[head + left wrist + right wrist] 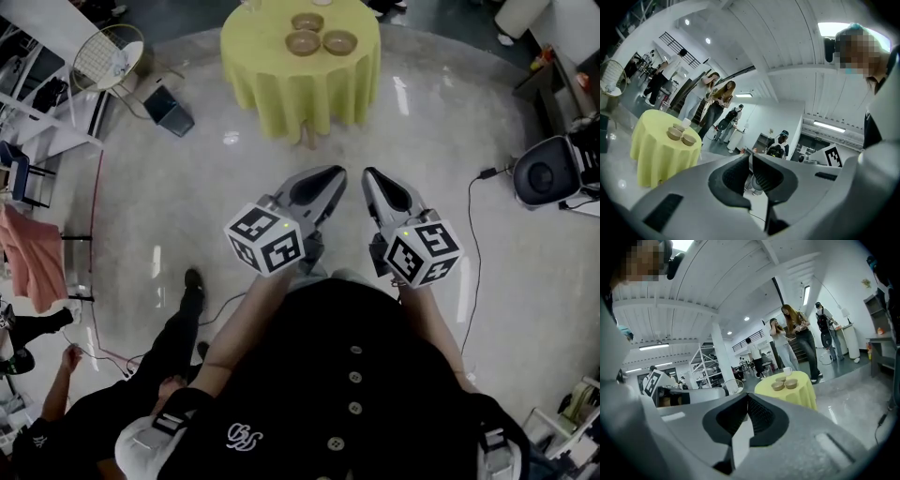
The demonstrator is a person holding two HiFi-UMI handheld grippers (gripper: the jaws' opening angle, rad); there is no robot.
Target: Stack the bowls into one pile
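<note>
Three brown bowls stand apart on a round table with a yellow cloth [281, 89]: one at the back [307, 21], one front left [303, 42], one front right [339, 42]. My left gripper [335, 176] and right gripper [370, 176] are held side by side close to my body, well short of the table, both shut on nothing. In the left gripper view the table [656, 154] is at the left with bowls [675, 134] and a white cup [686, 123] on it. In the right gripper view the bowls [791, 384] lie ahead on the table [799, 397].
A black box [169, 111] and a round wire frame [108, 54] stand on the floor left of the table. A cable [473, 234] and a black round device [544, 173] are at the right. A crouching person [141, 375] is at my lower left. People [719, 110] stand beyond the table.
</note>
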